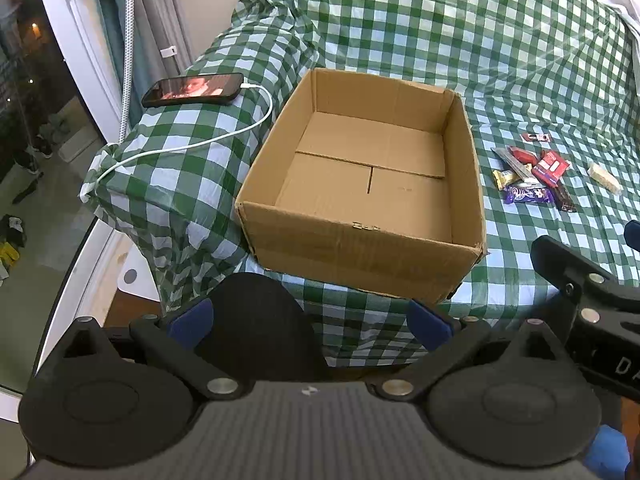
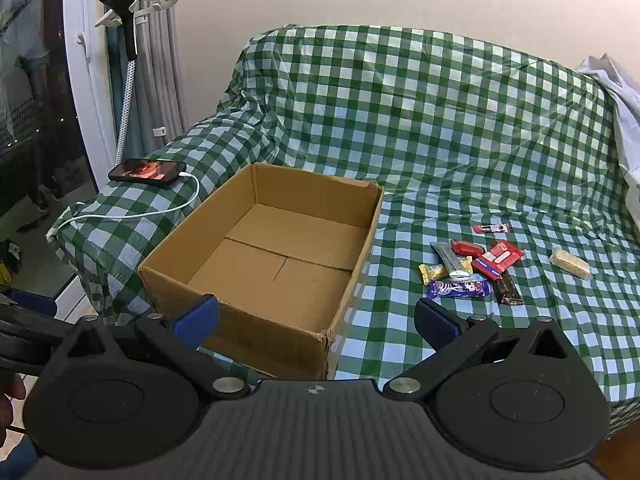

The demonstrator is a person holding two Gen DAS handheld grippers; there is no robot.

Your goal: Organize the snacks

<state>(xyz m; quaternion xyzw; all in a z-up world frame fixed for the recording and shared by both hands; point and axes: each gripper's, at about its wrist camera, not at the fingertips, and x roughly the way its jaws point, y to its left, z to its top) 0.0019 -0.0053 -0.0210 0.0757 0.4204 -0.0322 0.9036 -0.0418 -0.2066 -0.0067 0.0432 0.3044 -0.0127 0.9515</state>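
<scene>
Left of the cardboard box (image 2: pixel 272 256) I see a phone (image 2: pixel 148 172) on its white cable (image 2: pixel 132 216). The box sits open on the checked cover (image 2: pixel 460 140) — the snack pile (image 2: pixel 472 270) lies to its right, one pale bar (image 2: pixel 571 263) farther right. My left gripper (image 1: pixel 310 320) and right gripper (image 2: pixel 316 320) both hang spread apart, holding nothing.

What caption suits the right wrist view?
Open right gripper faces an empty cardboard box beside a pile of snack bars on a green-checked couch.
</scene>
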